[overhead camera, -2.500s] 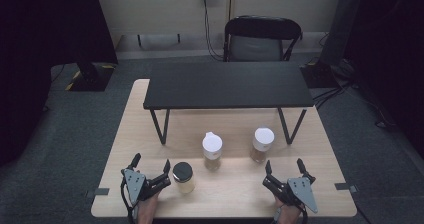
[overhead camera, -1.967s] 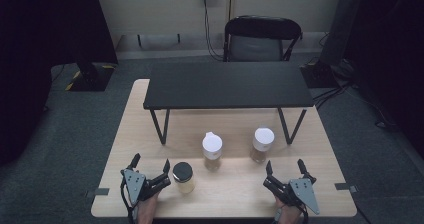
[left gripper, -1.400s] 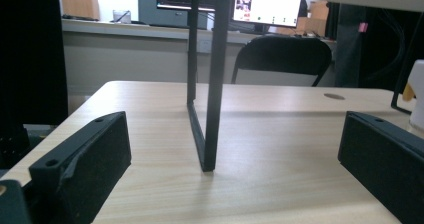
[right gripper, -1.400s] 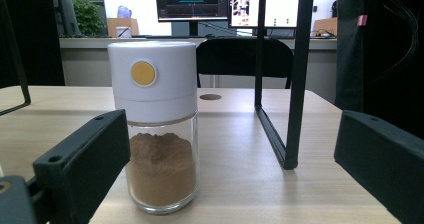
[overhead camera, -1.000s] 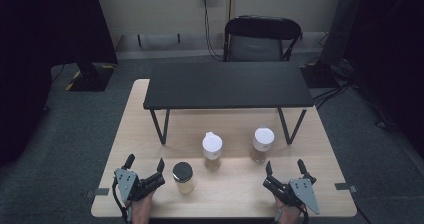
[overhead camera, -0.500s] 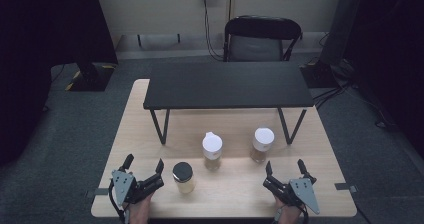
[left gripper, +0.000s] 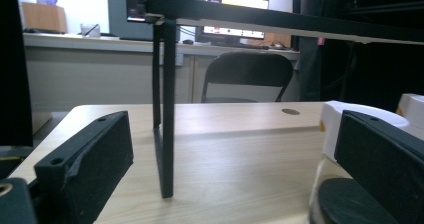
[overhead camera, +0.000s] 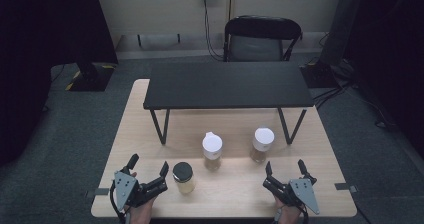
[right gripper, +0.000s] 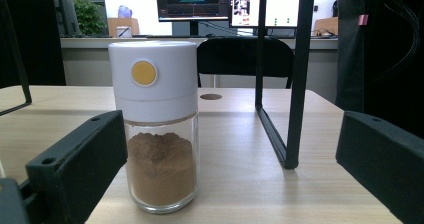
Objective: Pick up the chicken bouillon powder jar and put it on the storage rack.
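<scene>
While both claws rest spread and empty, I note the black-lidded jar [overhead camera: 183, 177] stands upright just right of my left gripper [overhead camera: 148, 173]. My right gripper [overhead camera: 285, 171] faces a white-capped jar [right gripper: 156, 124].

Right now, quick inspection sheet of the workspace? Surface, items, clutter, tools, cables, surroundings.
Surface: wooden table, bare and dry; black shelf stands on its far half.
Items: black-lid jar near front left; two white-lid jars, middle and right, upright; right one holds brown powder.
Clutter: nothing seen.
Tools: left tool open beside the black-lid jar, apart from it; right tool open, holding nothing.
Cables: wall-socket cables hang behind the chair.
Surroundings: grey carpet, dark curtains.
</scene>
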Tool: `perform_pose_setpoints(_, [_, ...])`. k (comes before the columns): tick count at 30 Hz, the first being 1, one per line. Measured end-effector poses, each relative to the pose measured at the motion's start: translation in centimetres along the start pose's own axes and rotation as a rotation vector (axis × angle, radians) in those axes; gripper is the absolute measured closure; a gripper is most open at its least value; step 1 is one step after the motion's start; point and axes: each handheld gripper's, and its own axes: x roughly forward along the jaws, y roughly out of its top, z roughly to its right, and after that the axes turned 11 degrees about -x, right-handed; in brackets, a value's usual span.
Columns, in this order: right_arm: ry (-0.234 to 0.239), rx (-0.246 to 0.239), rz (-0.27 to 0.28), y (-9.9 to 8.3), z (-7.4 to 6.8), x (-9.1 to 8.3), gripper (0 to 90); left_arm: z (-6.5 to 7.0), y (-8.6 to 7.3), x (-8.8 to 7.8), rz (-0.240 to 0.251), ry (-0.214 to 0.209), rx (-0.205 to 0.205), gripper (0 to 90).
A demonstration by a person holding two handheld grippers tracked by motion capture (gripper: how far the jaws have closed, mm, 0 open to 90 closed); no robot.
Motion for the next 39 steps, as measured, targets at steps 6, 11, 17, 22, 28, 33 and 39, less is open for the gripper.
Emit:
perform_pose_setpoints(6, [0.001, 0.0, 0.0, 0.0, 0.0, 0.0, 0.0, 0.8, -0.1, 0.1, -0.006, -0.034, 0.009, 1.6])
perform_pose_setpoints(11, [0.0, 0.0, -0.001, 0.0, 0.0, 0.0, 0.0, 1.5, -0.2, 0.2, -0.018, -0.072, 0.002, 1.5])
perform_pose_setpoints(17, [-0.001, 0.0, 0.0, 0.0, 0.0, 0.0, 0.0, 2.2, -0.3, 0.4, -0.03, -0.096, 0.02, 1.6])
perform_pose_setpoints(22, [-0.001, 0.0, -0.001, 0.0, 0.0, 0.0, 0.0, 2.8, -0.5, 0.6, -0.041, -0.124, 0.037, 1.6])
perform_pose_setpoints(28, [0.0, 0.002, -0.003, 0.0, 0.0, 0.0, 0.0, 3.7, -1.1, 0.8, -0.054, -0.153, 0.062, 3.2])
perform_pose_setpoints(33, [0.002, 0.0, 0.001, 0.0, 0.0, 0.0, 0.0, 4.1, -1.6, 1.2, -0.073, -0.165, 0.071, 4.7])
perform_pose_setpoints(39, [0.004, 0.0, 0.002, 0.0, 0.0, 0.0, 0.0, 4.4, -1.9, 1.5, -0.104, -0.174, 0.076, 7.8])
